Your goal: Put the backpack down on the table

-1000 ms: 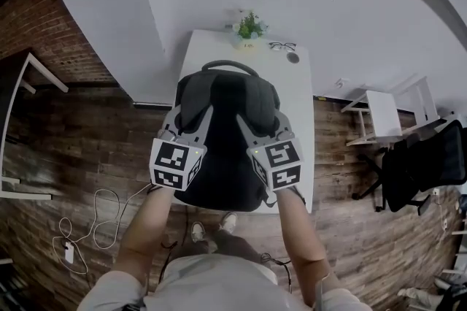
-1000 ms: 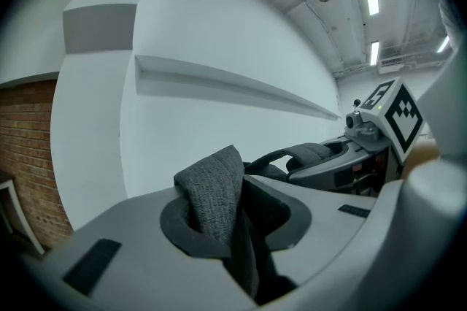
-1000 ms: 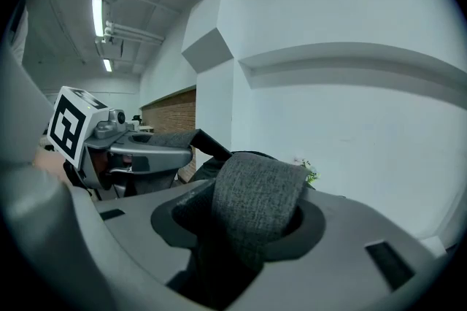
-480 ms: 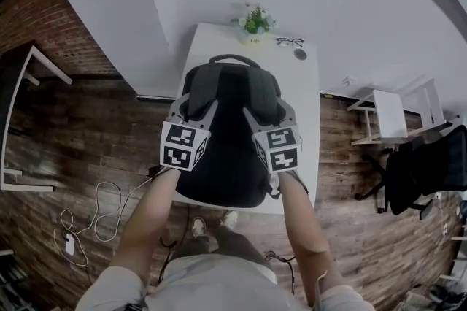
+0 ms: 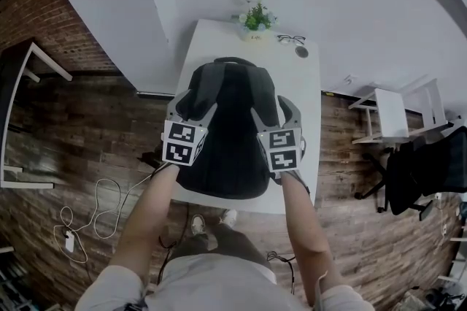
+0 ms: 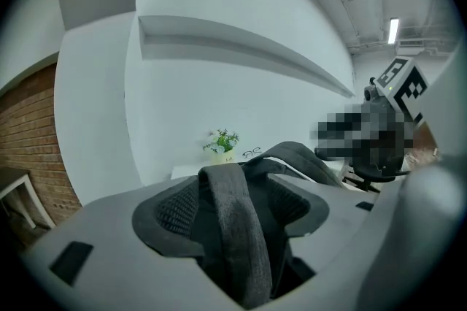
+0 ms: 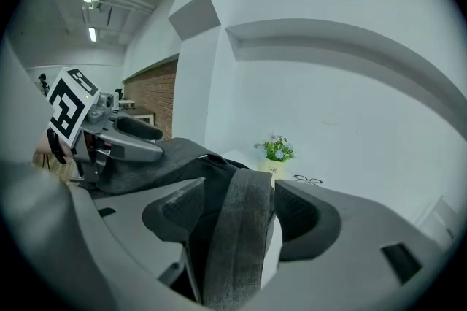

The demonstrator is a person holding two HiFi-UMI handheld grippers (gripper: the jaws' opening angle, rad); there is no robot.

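Note:
The dark grey backpack [image 5: 230, 131] lies on the white table [image 5: 306, 94], its carry handle toward the far end. My left gripper [image 5: 191, 105] is over its left shoulder strap [image 6: 241, 229] and my right gripper [image 5: 276, 111] is over its right shoulder strap [image 7: 237, 229]. In the left gripper view the left gripper [image 6: 232, 204] has its jaws opening, and the strap runs loose between the pads with a gap on either side. In the right gripper view the right gripper [image 7: 244, 214] stands the same way, jaws opening, strap slack between the pads.
A small potted plant [image 5: 255, 16], a pair of glasses [image 5: 290, 39] and a small round object [image 5: 302, 52] sit at the table's far end. A white stool [image 5: 387, 112] and a black office chair [image 5: 430, 163] stand to the right. Cable [image 5: 95, 214] lies on the wooden floor.
Both grippers have come down with the backpack, which has settled flatter onto the table. Both pairs of jaws have spread apart and let go of the straps.

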